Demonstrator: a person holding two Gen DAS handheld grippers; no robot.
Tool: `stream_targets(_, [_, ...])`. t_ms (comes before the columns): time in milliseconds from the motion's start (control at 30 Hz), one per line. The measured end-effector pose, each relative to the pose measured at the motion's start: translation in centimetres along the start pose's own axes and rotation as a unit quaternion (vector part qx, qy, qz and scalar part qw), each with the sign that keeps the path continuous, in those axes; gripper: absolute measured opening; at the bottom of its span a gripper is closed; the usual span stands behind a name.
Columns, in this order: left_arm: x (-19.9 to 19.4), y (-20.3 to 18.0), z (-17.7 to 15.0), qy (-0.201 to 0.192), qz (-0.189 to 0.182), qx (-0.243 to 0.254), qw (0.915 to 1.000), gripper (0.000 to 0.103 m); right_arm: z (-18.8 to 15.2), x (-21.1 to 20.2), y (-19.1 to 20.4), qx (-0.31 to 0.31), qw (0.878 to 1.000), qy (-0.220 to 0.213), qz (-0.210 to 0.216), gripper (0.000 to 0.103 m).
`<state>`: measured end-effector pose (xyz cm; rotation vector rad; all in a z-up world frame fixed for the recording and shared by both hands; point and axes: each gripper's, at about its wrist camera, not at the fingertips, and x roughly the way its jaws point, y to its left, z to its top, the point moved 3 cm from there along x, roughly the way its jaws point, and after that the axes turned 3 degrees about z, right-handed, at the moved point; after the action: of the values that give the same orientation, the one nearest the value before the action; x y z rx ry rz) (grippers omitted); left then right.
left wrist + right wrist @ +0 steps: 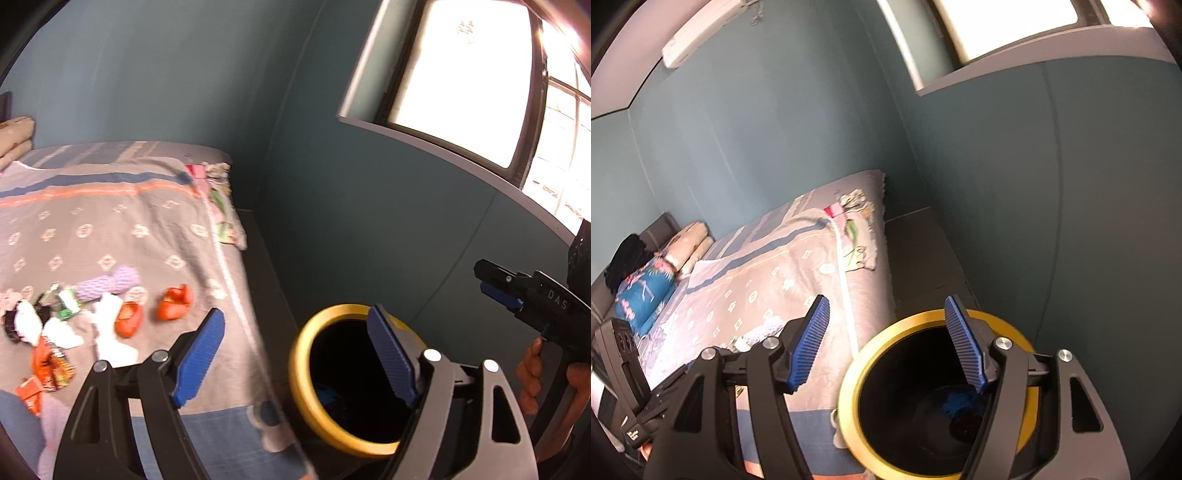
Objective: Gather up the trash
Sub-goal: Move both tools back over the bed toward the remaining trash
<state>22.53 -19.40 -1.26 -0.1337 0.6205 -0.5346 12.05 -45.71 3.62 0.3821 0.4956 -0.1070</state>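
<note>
Both grippers hang by the bin (332, 387), a black tub with a yellow rim on the floor just beside the bed (129, 221). The left gripper (295, 354) has its fingers wide apart with nothing between them, and the right gripper (886, 343) is the same, so this looks like the drop-off end of one trip. Something blue already lies in the bin's bottom. The remaining trash (55, 332), orange wrappers, white tissues and a green packet, sits scattered on the bedspread, well apart from the bin. The next move likely calls for swinging back over the bed and closing on one piece. The only readable writing is "DAS" on the right gripper's body.
</note>
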Motion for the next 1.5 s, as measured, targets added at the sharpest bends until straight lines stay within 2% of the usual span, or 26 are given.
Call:
stream_targets(233, [-4.0, 5.5, -0.3, -0.014, 0.047, -0.024, 0.9985, 0.083, -1.1, 2.5, 4.7, -0.026, 0.998, 0.029, 0.043, 0.064])
stream_targets(433, [-7.2, 9.7, -0.7, -0.021, 0.087, -0.04, 0.9952, 0.085, -2.5, 5.2, 10.4, -0.059, 0.993, 0.057, 0.082, 0.064])
stream_targets(767, [-11.2, 15.3, -2.2, -0.024, 0.147, -0.055, 0.9873, 0.088, -5.1, 8.8, 18.3, -0.113, 0.983, 0.094, 0.111, 0.064])
stream_targets(1200, [-11.8, 20.5, -5.9, 0.011, 0.187, -0.074, 0.9795, 0.089, -10.0, 15.7, 24.4, -0.167, 0.966, 0.161, 0.115, 0.064])
stream_targets(1500, [-9.4, 23.6, -10.2, 0.061, 0.194, -0.1, 0.974, 0.089, -14.3, 21.3, 27.7, -0.216, 0.951, 0.199, 0.1, 0.064])
